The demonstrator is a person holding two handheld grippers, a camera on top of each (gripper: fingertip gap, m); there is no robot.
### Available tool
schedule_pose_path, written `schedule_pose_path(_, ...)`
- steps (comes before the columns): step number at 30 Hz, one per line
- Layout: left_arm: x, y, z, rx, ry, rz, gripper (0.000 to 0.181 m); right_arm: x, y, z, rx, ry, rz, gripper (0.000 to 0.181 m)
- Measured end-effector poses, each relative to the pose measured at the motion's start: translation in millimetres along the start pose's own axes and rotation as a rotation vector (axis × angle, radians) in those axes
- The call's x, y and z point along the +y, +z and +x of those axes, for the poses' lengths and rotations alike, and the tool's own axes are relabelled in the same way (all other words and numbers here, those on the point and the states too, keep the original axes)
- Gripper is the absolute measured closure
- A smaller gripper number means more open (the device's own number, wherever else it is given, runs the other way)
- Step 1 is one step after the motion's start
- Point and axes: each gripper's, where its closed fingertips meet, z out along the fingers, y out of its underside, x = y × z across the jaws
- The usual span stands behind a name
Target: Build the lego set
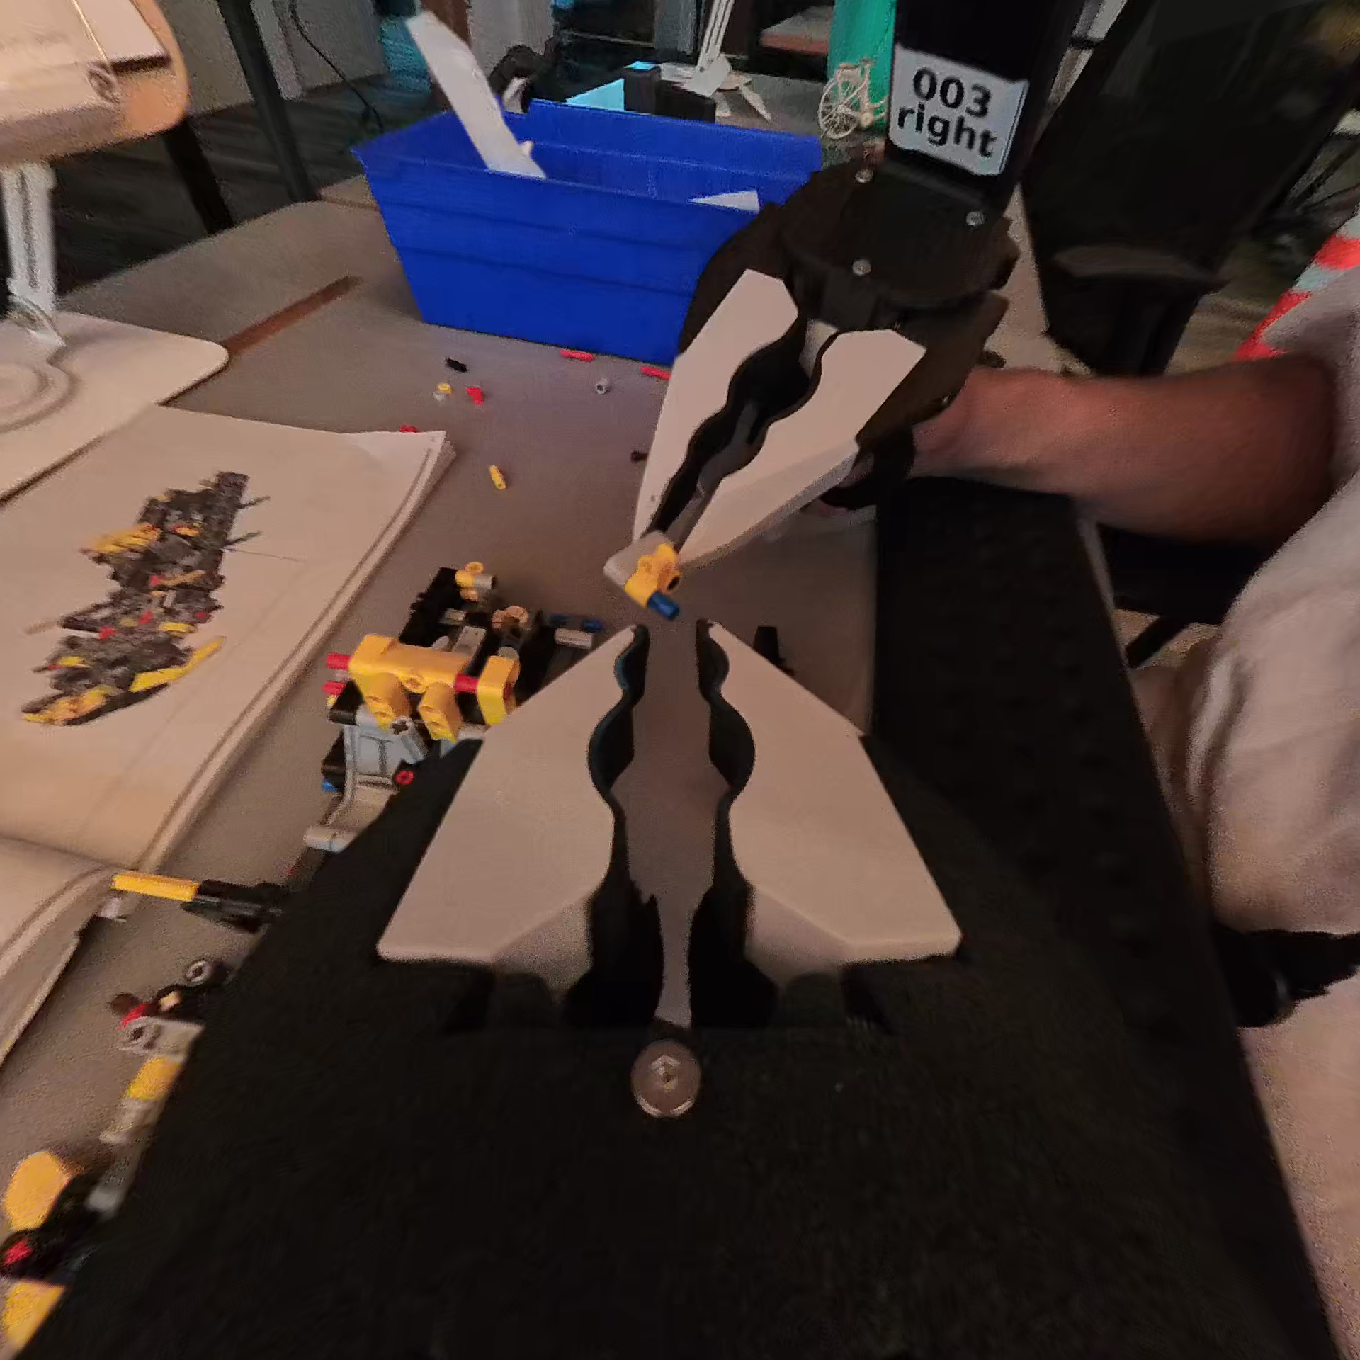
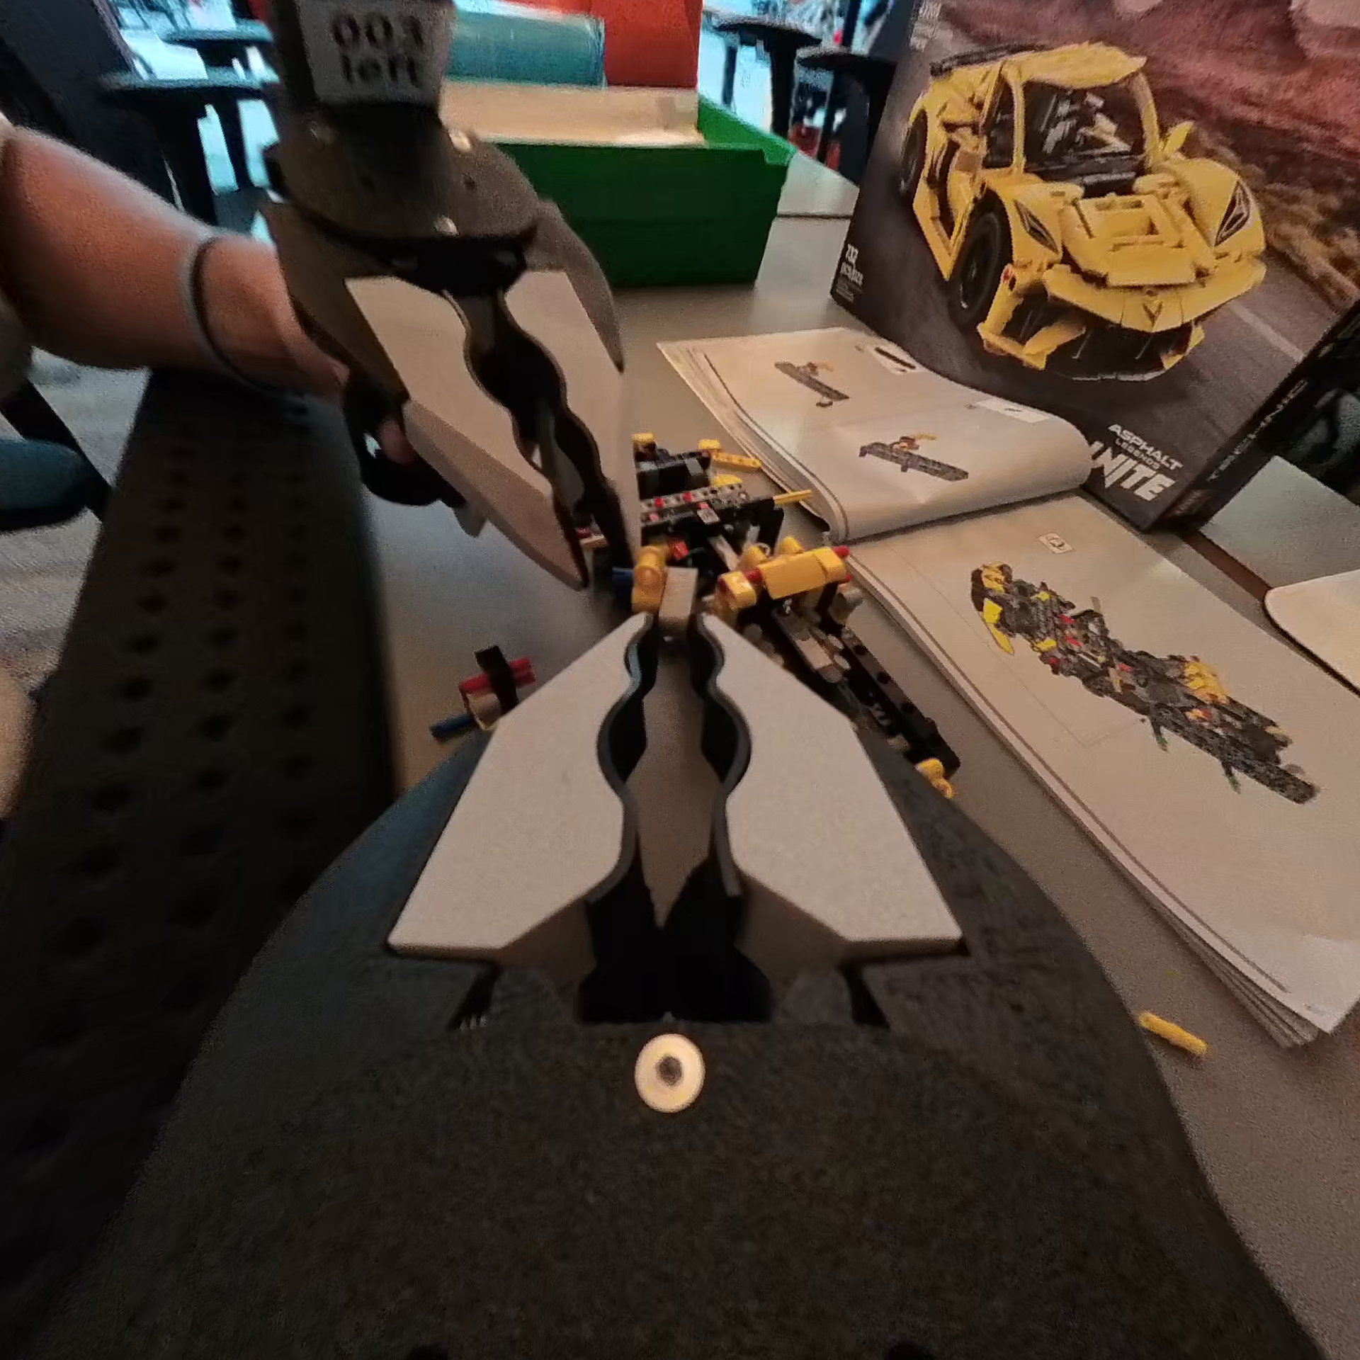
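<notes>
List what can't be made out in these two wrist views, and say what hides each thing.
- Left wrist view: near half of the partly built lego chassis is hidden behind the left gripper.
- Left wrist view: loose pieces at the lower left edge are blurred and cut off.
- Right wrist view: grip on the grey and yellow piece by the right gripper is hidden by its fingertips.
- Right wrist view: booklet diagrams are too small.

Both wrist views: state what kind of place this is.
Probably a shared workroom or lab: a grey table holding storage bins, an open instruction booklet and the set's box, with more tables behind.
</notes>
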Motion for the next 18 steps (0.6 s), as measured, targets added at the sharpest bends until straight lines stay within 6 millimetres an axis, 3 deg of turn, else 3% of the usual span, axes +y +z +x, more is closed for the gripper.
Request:
schedule_pose_path(5, -7.4, -1.4, 8.0, 0.081, -0.086, 0.04, 0.168, -11.6, -3.6, -8.6, -0.061, 0.017, 0.069, 0.174)
schedule_pose_path(18, -4.6, 6.0, 1.6, 0.053, -0.206, 0.01, 0.176, 8.4, 6.4, 0.5, 0.097, -0.104, -0.065, 0.174)
